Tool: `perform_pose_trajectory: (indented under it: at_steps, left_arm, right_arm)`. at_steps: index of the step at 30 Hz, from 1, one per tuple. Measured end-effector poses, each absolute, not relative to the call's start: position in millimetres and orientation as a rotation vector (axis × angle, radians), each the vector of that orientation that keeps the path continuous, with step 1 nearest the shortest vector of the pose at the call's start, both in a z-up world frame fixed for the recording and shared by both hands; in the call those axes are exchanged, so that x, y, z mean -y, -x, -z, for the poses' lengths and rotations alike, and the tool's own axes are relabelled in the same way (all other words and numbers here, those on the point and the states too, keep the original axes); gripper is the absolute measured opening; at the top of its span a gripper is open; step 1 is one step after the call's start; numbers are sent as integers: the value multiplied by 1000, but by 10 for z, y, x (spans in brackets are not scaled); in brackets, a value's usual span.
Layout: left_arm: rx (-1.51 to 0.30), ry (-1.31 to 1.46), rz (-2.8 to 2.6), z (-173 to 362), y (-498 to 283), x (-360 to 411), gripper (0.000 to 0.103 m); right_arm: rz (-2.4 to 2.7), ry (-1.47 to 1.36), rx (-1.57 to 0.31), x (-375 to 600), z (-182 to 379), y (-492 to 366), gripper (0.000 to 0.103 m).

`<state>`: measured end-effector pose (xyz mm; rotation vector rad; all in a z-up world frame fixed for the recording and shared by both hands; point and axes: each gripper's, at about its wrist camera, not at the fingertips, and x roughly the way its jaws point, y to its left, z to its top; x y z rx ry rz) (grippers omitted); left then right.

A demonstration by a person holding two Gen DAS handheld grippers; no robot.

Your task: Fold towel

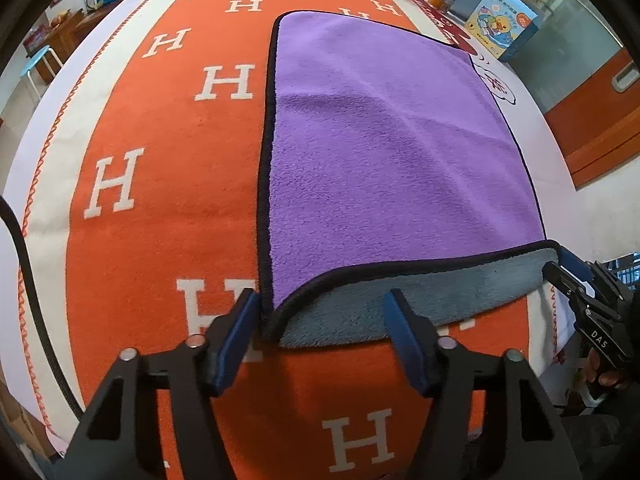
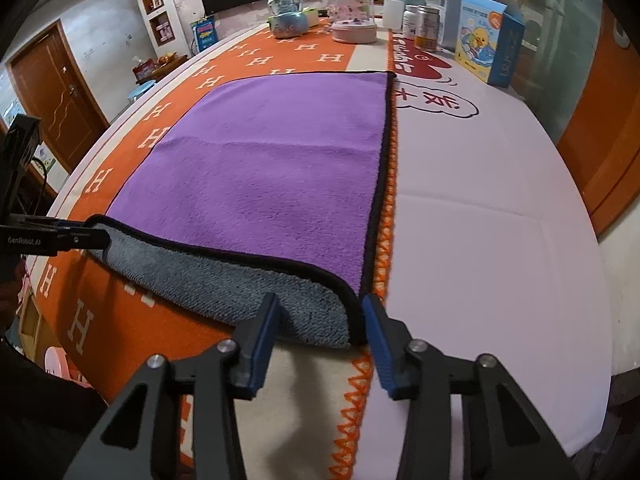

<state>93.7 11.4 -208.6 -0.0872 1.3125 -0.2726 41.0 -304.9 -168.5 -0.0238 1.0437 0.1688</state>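
A purple towel (image 1: 380,140) with a black hem and grey underside lies flat on the orange H-patterned cloth (image 1: 160,200); it also shows in the right wrist view (image 2: 272,176). Its near edge is curled up, showing the grey side (image 1: 400,304). My left gripper (image 1: 324,320) is open, its fingers either side of the near left corner. My right gripper (image 2: 320,320) is open around the near right corner; it also shows at the right of the left wrist view (image 1: 560,268). The left gripper shows at the left edge of the right wrist view (image 2: 80,236).
At the far end of the table stand a snow globe (image 2: 286,14), a glass dome (image 2: 354,8), jars (image 2: 426,26) and a blue duck box (image 2: 486,38). A white printed sheet (image 2: 480,220) covers the table's right side. A wooden door (image 2: 52,96) is at the left.
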Motion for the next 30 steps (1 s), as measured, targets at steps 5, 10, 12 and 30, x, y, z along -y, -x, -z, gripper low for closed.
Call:
perform_pose_trajectory:
  at_steps: [5, 10, 12, 30]
  left_arm:
    - [-1307, 112, 268, 2056, -928, -151, 42]
    - [-1288, 114, 262, 1999, -891, -204, 39]
    - [-1281, 104, 255, 1980, -882, -211, 39]
    - [-1260, 48, 249, 1908, -883, -214, 17]
  right_arm:
    - [-175, 31, -1036, 3048, 1659, -400, 30]
    - [-181, 44, -1026, 3060, 1616, -391, 19]
    - [-184, 46, -1020, 3069, 1596, -384, 14]
    - [-172, 24, -987, 3150, 1452, -422, 5]
